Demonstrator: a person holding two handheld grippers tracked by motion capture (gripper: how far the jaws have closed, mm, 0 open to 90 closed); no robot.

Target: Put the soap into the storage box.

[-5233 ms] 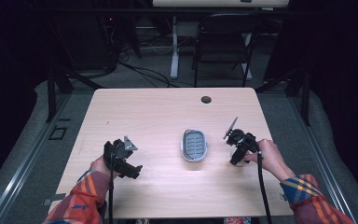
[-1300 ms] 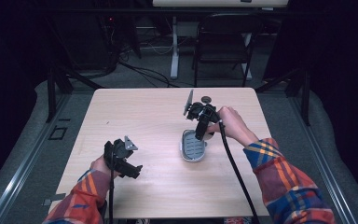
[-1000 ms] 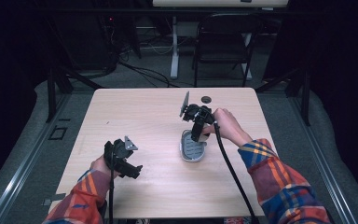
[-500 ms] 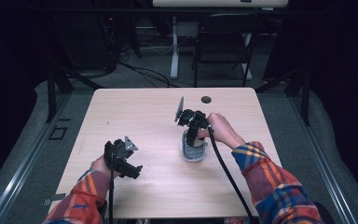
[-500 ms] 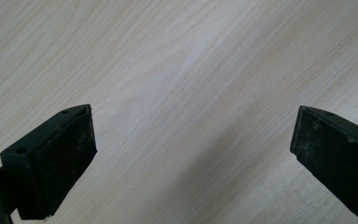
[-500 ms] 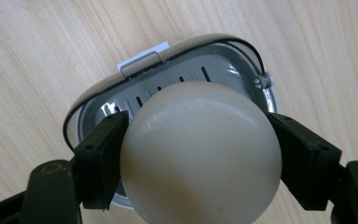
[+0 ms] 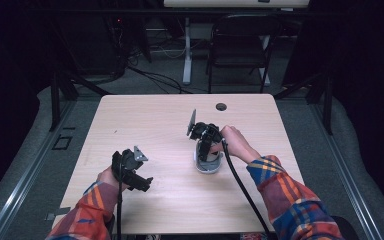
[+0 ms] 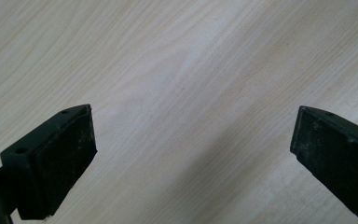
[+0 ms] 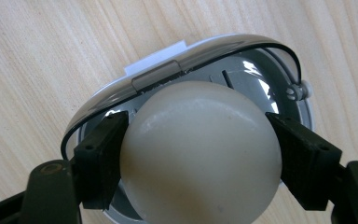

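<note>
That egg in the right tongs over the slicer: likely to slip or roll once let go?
The egg looks smooth and rounded, so it may slip: the right tongs pinch only its sides. On bare table it would probably roll. The egg slicer under it looks dished, which should cradle it. It is probably fragile under hard squeezing.

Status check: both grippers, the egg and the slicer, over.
Right gripper shut on egg, over the slicer. Left gripper open over bare table. Nothing in the way.

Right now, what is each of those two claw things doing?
Left gripper: open, empty, over the pale wooden table.
Right gripper: shut on a cream egg-shaped ball, above the grey oval slicer.
</note>
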